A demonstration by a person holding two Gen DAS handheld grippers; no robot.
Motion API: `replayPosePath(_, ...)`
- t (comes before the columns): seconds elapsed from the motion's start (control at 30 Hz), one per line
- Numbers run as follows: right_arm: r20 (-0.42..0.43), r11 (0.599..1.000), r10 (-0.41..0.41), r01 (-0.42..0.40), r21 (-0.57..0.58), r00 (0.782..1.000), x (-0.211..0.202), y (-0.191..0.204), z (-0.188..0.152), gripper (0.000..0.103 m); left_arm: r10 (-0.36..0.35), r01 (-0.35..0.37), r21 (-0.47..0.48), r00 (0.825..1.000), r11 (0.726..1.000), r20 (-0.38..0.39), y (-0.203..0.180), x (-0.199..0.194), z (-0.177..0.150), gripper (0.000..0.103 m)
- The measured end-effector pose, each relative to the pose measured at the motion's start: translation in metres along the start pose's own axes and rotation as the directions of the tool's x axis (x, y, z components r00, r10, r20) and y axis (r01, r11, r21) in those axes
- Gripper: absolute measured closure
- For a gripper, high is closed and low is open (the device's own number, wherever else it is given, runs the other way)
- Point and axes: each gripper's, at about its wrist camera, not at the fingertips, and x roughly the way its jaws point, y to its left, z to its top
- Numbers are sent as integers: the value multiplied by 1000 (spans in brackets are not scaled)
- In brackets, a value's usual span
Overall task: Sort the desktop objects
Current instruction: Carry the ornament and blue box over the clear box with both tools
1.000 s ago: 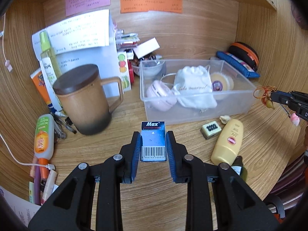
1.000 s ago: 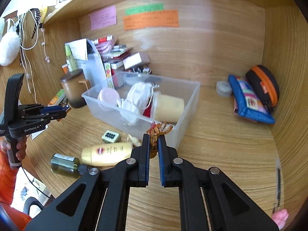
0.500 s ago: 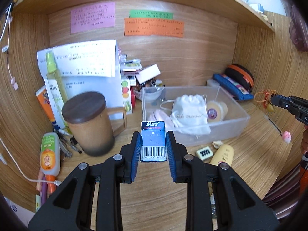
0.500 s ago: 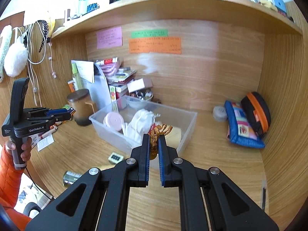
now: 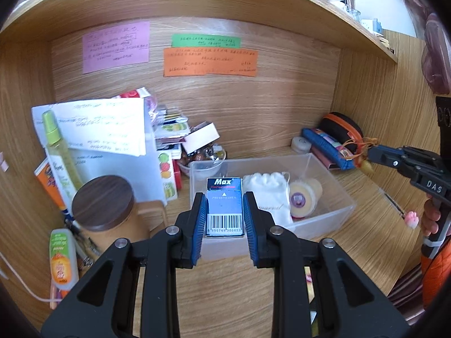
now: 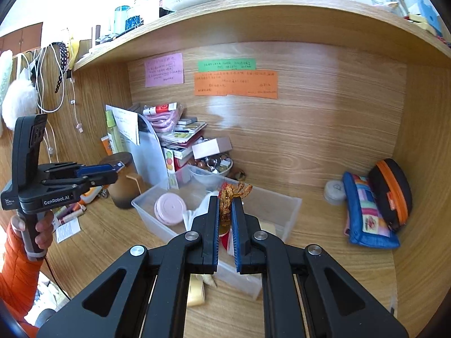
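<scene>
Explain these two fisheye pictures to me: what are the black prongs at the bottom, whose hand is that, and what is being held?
No robot arm here: a person holds a two-finger gripper in each hand, each with a camera looking along its fingers. The prongs are those fingers.

The left-wrist picture shows the left gripper shut on a small blue Max box. At its right edge you see the right gripper from the side.

The right-wrist picture shows the right gripper shut on a gold and red tassel charm. At its left is the left gripper, held by a hand in an orange sleeve.

On the desk lie a clear bin holding a white pouch, a lidded mug, papers and pencil cases.
</scene>
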Motion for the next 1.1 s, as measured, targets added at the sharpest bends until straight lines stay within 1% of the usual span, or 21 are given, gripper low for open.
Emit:
replayPosePath(0.4, -32, 998, 66, -65, 16, 997, 50, -4, 12, 96, -47, 48, 13, 998, 999, -47, -8, 47, 18, 77)
replayPosePath(0.6, -61, 996, 88, -88, 5, 994, 74, -5, 16, 96, -70, 72, 20, 994, 997, -87, -10, 76, 23, 77)
replayPosePath(0.73, -86, 995, 103, -104, -7, 991, 90, -3, 19, 96, -85, 86, 7, 990, 996, -116, -9, 94, 24, 77)
replayPosePath(0.83, -115, 993, 113, -116, -11, 987, 104, -2, 18, 96, -90, 92, 4, 986, 996, -139, -10, 105, 23, 77)
replayPosePath(0.93, -164, 992, 123, -126, -7, 979, 122, -2, 13, 96, -99, 101, 3, 980, 995, -175, -14, 119, 17, 77)
replayPosePath(1.1, -218, 993, 111, -114, -2, 970, 141, -8, 1, 96, -92, 99, 20, 972, 995, -218, -20, 135, 9, 77)
